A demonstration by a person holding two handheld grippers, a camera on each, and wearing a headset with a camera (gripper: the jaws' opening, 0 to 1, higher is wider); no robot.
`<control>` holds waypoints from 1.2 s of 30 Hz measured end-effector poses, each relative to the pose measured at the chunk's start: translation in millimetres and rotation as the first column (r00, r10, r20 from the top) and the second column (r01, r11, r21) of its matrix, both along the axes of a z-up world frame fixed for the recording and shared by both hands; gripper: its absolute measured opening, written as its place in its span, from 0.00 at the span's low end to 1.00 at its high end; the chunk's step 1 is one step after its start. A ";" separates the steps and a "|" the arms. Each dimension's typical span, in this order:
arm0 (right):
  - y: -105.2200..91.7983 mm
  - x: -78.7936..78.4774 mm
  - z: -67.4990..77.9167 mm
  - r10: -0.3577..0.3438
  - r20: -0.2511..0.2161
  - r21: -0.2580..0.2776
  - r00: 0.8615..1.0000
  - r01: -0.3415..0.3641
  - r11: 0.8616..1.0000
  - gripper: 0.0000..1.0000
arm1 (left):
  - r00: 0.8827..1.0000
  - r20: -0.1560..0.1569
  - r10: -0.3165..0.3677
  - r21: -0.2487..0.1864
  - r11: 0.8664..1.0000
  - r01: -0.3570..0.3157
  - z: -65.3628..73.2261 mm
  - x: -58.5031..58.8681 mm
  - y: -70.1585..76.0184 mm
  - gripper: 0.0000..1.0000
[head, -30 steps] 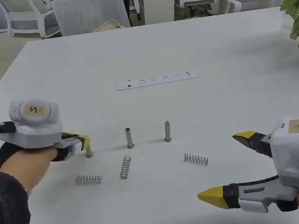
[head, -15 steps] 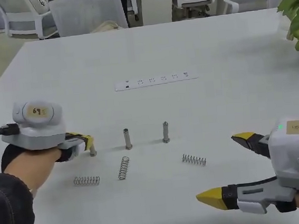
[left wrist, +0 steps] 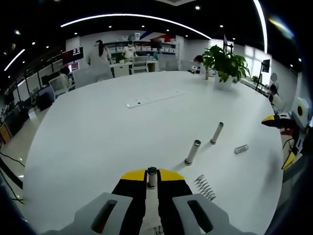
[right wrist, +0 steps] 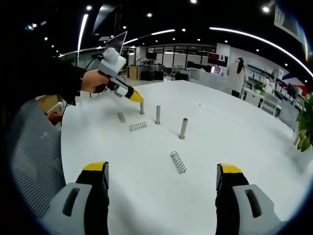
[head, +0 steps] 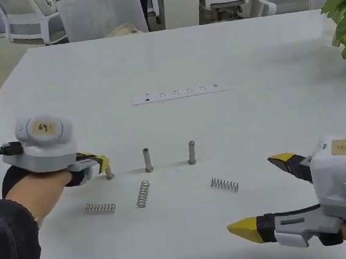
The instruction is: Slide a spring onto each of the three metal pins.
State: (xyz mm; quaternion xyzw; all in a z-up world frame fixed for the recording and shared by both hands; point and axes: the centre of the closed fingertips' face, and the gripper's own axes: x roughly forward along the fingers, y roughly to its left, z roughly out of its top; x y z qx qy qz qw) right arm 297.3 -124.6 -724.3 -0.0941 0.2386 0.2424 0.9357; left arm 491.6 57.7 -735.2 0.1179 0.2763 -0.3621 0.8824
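Note:
Three short metal pins stand upright in a row on the white table. My left gripper (head: pixel 105 166) is shut on the left pin (head: pixel 109 172), whose top shows between the yellow tips (left wrist: pixel 152 177). The middle pin (head: pixel 147 159) and right pin (head: pixel 192 152) stand free. Three springs lie flat in front of them: a left spring (head: pixel 100 207), a middle spring (head: pixel 143 193) and a right spring (head: pixel 225 184). My right gripper (head: pixel 262 193) hovers open at the near right, with the right spring (right wrist: pixel 178 161) lying ahead of its jaws.
A white power strip (head: pixel 178 93) lies flat behind the pins. A green plant (head: pixel 340 9) stands at the table's far right edge. Office chairs (head: pixel 31 21) line the far side. People stand in the background of both gripper views.
My left gripper has shifted slightly to the right, taking the left pin closer to the middle pin. The right gripper has stayed open and nearly in place.

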 end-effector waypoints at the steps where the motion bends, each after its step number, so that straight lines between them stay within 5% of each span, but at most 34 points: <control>1: 0.2 0.0 0.1 0.000 0.000 0.001 1.000 0.000 1.000 0.90 | 1.000 0.003 -0.005 0.000 1.000 0.005 0.5 -0.1 -0.6 0.00; 22: 0.8 0.0 0.1 0.004 0.001 -0.001 1.000 -0.004 1.000 0.90 | 1.000 0.017 -0.007 -0.031 0.999 0.008 9.6 -2.6 2.8 0.05; 36: 1.2 0.0 0.0 0.006 0.002 0.001 1.000 -0.006 1.000 0.90 | 1.000 -0.002 0.015 -0.042 0.999 -0.015 -2.4 -16.7 28.3 0.12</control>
